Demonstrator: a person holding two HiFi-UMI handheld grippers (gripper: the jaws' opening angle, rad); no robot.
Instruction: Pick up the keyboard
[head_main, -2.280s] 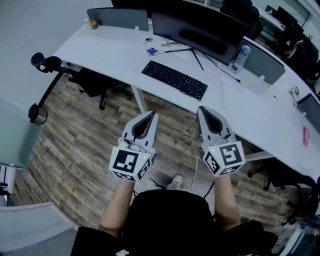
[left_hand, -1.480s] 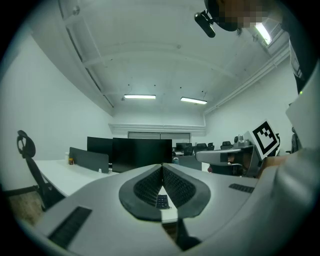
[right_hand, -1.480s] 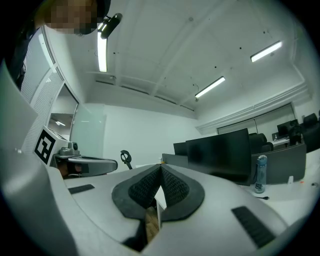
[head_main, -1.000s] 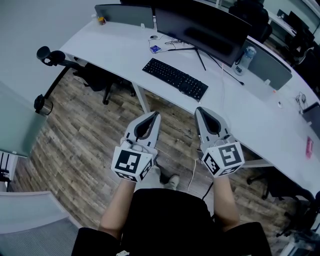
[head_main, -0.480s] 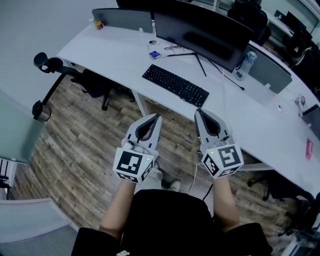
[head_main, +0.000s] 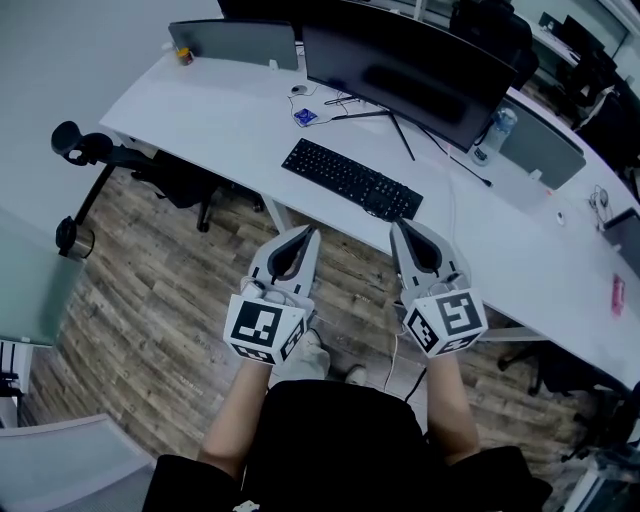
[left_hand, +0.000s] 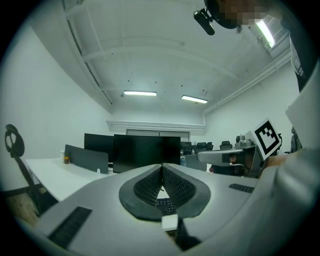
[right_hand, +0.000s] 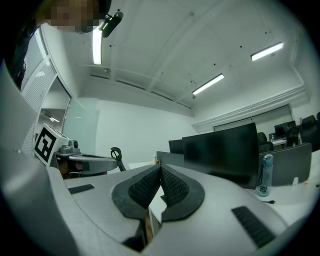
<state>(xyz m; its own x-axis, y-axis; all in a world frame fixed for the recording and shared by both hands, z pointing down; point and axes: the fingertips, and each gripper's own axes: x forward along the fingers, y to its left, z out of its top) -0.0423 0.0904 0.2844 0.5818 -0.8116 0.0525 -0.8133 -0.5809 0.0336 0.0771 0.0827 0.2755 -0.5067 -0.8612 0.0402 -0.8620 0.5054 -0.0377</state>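
An office: long white desk (head_main: 230, 110), monitors (head_main: 415, 75), swivel chairs (head_main: 175, 175).

Cool, even office lighting throughout. In the left gripper view, ceiling tubes (left_hand: 140, 93) glow overhead, and a nearer fitting (left_hand: 263, 31) burns out to white glare at upper right. The right gripper view shows similar light strips (right_hand: 208, 84). Both gripper views are fisheye: the ceiling lines bow and a black vignette fills the corners. The left gripper (left_hand: 161, 165) and right gripper (right_hand: 160, 166), close to their lenses, render soft, while the far room is sharper. The head view is bright, and barrel distortion curves the desk (head_main: 230, 110). Its white top reflects strongly, the monitor (head_main: 410, 75) stays near-black, and shadows on the floor (head_main: 150, 290) are faint and diffuse.
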